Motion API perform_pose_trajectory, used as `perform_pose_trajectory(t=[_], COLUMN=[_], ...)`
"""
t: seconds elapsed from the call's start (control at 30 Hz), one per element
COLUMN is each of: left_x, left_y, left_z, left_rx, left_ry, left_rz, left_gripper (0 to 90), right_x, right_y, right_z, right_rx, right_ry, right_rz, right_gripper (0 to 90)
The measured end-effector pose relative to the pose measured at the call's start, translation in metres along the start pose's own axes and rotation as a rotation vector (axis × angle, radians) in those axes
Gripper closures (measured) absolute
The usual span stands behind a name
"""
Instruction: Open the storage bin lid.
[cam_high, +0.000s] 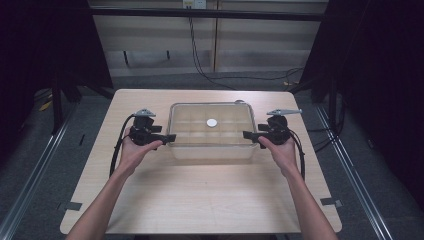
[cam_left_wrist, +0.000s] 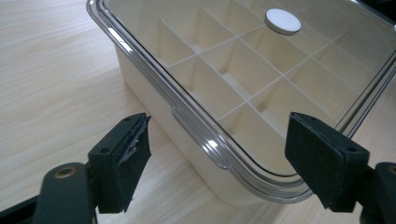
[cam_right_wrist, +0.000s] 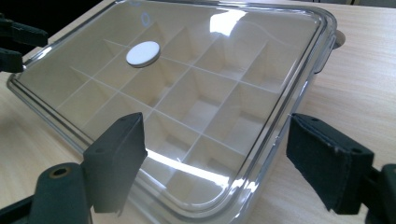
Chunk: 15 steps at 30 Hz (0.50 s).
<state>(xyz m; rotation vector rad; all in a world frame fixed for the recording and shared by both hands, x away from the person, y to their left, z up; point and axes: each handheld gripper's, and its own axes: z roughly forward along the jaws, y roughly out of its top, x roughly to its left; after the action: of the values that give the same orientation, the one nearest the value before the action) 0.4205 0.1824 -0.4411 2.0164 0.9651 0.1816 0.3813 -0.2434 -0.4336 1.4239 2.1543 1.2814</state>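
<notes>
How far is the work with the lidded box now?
Done: both grippers sit at the compartment box, left gripper and right gripper at opposite ends. In hand: both are open beside the clear lid. Left: gripping; the lid remains on.

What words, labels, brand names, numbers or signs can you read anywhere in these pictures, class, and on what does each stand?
None can be read.
Clear lid of the divided box: a faint small ring mark near one corner, too faint to read.
White disc on the lid: blank.
Left gripper and right gripper: no lettering visible.
</notes>
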Motion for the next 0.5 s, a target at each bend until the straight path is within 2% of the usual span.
perform_pose_trajectory(t=[0.17,0.23,0.3,0.33,0.4,0.5], left_x=[0.001,-0.001,-0.002,-0.003,-0.006,-0.008], left_y=[0.002,0.002,0.003,0.004,0.005,0.007], left_z=[0.006,0.006,0.009,0.01,0.011,0.01], left_rx=[0.016,0.006,0.022,0.029,0.027,0.035], left_ry=[-0.01,0.004,-0.043,-0.045,-0.025,-0.017], left_rz=[-0.011,-0.011,-0.004,0.0,0.011,0.034], left_gripper=[21.9,23.9,25.1,25.1,23.5,23.9], right_x=[-0.007,-0.006,-0.002,-0.002,-0.004,-0.005], right_y=[-0.004,-0.004,-0.003,-0.003,-0.003,-0.004], right_z=[0.009,0.011,0.014,0.014,0.015,0.016], right_rx=[0.022,0.024,0.026,0.026,0.021,0.024], right_ry=[-0.007,0.022,0.006,0.006,0.011,0.009], right_rz=[0.02,0.035,0.026,0.026,0.035,0.032], right_gripper=[18.4,18.5,17.0,17.0,17.1,16.4])
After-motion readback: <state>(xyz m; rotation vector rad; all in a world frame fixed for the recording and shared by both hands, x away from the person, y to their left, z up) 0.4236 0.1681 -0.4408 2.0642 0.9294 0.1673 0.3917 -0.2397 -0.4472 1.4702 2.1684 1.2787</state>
